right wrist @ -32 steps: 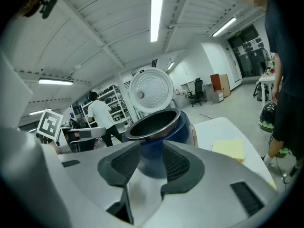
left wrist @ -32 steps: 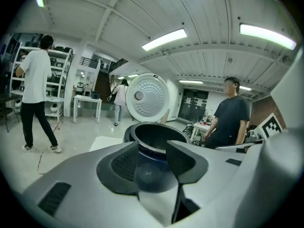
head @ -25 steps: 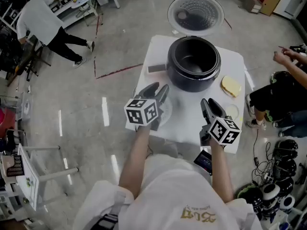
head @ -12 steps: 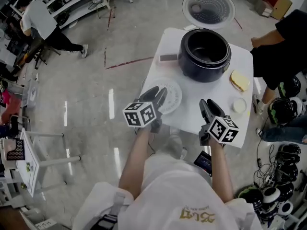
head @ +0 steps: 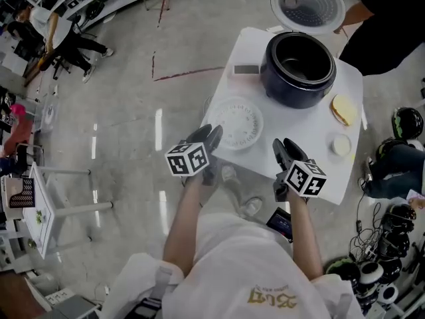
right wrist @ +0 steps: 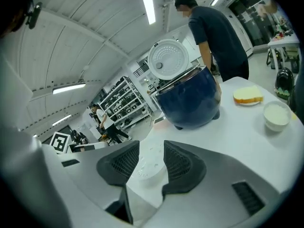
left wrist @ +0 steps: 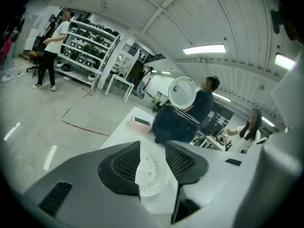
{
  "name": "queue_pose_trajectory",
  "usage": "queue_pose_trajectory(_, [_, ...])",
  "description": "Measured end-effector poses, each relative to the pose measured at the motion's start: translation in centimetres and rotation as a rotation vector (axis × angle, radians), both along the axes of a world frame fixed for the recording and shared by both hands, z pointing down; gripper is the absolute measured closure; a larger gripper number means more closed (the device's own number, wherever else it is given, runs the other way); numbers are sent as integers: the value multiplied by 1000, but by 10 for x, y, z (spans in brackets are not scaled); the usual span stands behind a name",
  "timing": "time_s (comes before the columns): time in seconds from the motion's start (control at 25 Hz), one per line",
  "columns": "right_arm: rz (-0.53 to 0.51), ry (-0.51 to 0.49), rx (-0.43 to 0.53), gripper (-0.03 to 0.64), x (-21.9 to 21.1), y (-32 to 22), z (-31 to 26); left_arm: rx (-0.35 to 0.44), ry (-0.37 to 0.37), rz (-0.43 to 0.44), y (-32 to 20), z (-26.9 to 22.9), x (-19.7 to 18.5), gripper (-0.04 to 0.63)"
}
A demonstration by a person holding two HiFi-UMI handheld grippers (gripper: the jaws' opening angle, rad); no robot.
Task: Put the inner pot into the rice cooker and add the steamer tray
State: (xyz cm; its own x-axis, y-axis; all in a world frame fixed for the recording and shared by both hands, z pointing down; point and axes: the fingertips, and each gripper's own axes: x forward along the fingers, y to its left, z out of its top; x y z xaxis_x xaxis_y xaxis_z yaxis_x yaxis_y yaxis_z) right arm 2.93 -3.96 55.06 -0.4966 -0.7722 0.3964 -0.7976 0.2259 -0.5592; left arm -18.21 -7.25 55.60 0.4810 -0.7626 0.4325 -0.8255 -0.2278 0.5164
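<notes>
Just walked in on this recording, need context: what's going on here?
A person holds a gripper in each hand at the near edge of the white table. The left gripper and right gripper are open and empty; the right one's fingers have just been opening, nothing between them. Both aim at the white steamer tray, lying flat on the table, untouched. The dark rice cooker stands behind it, lid up; a pot seems to sit inside already.

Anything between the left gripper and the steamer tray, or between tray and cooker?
Nothing visible. The steamer tray lies flat on the table right ahead of the open, empty left gripper, and the table between the tray and the open rice cooker is bare.
</notes>
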Motion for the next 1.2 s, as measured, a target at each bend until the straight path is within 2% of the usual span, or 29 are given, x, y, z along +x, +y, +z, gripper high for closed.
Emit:
queue_pose_trajectory(0.16, [-15, 19, -49, 457, -10, -10, 22, -45, -58, -21, -10, 27, -18, 410])
queue_pose_trajectory(0.56, [-42, 82, -204, 442, -37, -37, 88, -178, -177, 34, -38, 98, -43, 394])
queue_pose_trajectory(0.92, [-37, 124, -275, 443, -49, -58, 127, -259, -199, 84, -56, 137, -46, 396])
queue_pose_trajectory(1.2, [-44, 115, -303, 449, -59, -65, 143, -277, -216, 88, -61, 149, -41, 428])
